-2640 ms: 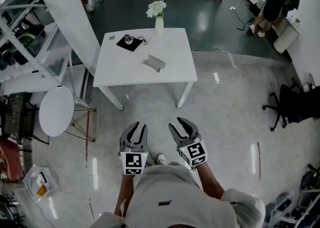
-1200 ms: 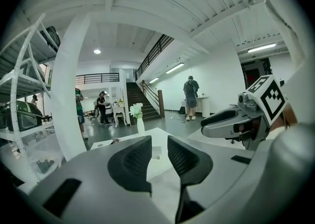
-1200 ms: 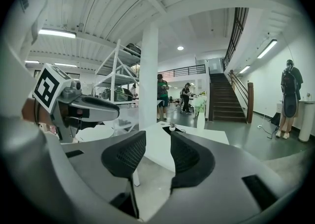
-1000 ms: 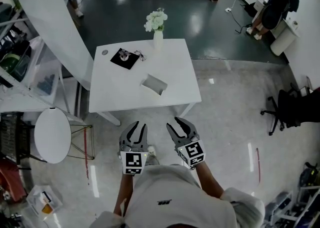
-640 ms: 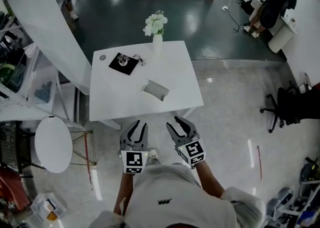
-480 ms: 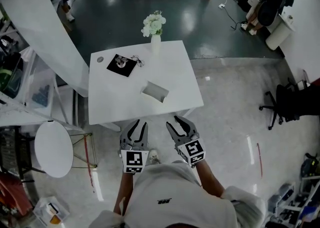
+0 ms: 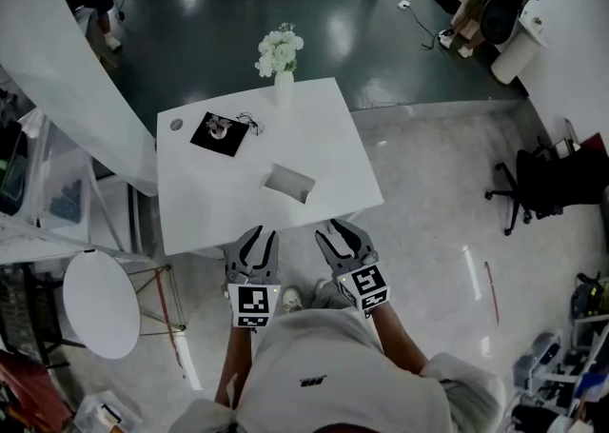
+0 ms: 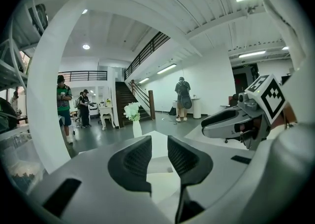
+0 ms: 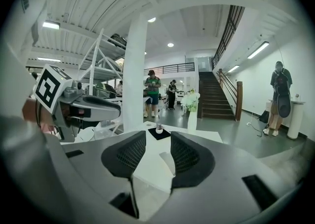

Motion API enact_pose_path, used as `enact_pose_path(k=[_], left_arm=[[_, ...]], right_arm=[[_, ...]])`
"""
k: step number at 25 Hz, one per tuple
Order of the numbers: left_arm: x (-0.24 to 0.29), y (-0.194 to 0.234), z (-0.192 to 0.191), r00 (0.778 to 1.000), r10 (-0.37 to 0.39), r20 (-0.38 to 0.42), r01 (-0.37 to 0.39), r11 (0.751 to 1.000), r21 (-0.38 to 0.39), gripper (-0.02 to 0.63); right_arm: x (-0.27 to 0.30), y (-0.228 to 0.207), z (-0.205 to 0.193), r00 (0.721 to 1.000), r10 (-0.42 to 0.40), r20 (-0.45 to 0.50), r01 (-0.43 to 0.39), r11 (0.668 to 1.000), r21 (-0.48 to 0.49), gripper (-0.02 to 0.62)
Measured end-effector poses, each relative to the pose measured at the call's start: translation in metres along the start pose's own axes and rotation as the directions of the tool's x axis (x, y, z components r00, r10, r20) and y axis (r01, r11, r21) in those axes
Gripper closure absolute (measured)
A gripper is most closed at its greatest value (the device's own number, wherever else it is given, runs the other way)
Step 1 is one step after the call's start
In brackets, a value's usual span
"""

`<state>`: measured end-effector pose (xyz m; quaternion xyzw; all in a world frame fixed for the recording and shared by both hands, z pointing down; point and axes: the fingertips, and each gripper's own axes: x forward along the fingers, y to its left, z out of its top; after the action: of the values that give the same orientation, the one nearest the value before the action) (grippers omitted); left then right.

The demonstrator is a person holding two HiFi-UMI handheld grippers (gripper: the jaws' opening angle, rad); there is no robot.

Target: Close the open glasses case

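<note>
The open glasses case point(image 7: 288, 183), pale grey, lies on the white table point(image 7: 209, 193) toward its near right side. In the right gripper view a grey shape that looks like the case point(image 9: 166, 161) shows between the jaws, far off. My left gripper point(image 7: 259, 236) and right gripper point(image 7: 338, 233) hang side by side at the table's near edge, short of the case. Both are open, with a narrow gap and nothing between the fingers. In the left gripper view my left gripper point(image 8: 159, 155) faces the tabletop; my right gripper point(image 9: 158, 155) points the same way.
A black mat point(image 7: 219, 129) with a small object and a vase of white flowers point(image 7: 282, 55) stand at the table's far side. A round white side table point(image 7: 93, 303) is at the left, an office chair point(image 7: 542, 184) at the right. People stand in the background.
The table has come closer and now reaches my grippers' tips. The grippers hold the same pose, still apart from the case.
</note>
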<state>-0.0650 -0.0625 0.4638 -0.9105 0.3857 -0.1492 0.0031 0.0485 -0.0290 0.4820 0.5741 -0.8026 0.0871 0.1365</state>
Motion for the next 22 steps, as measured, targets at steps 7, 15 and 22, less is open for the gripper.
enact_pose_path(k=[7, 15, 22], left_arm=[[0.028, 0.003, -0.005, 1.0, -0.021, -0.021, 0.021, 1.0, -0.004, 0.492], [0.073, 0.021, 0.0, 0.999, 0.016, -0.03, -0.017, 1.0, -0.013, 0.492], [0.111, 0.038, 0.0, 0.998, 0.04, -0.052, -0.041, 0.999, -0.025, 0.492]], right_arm=[[0.02, -0.018, -0.005, 1.0, -0.004, -0.015, 0.004, 1.0, 0.02, 0.437], [0.06, -0.048, -0.001, 0.999, 0.047, -0.015, -0.047, 0.999, 0.019, 0.437], [0.095, -0.075, 0.008, 0.996, 0.082, -0.023, -0.081, 0.997, 0.013, 0.44]])
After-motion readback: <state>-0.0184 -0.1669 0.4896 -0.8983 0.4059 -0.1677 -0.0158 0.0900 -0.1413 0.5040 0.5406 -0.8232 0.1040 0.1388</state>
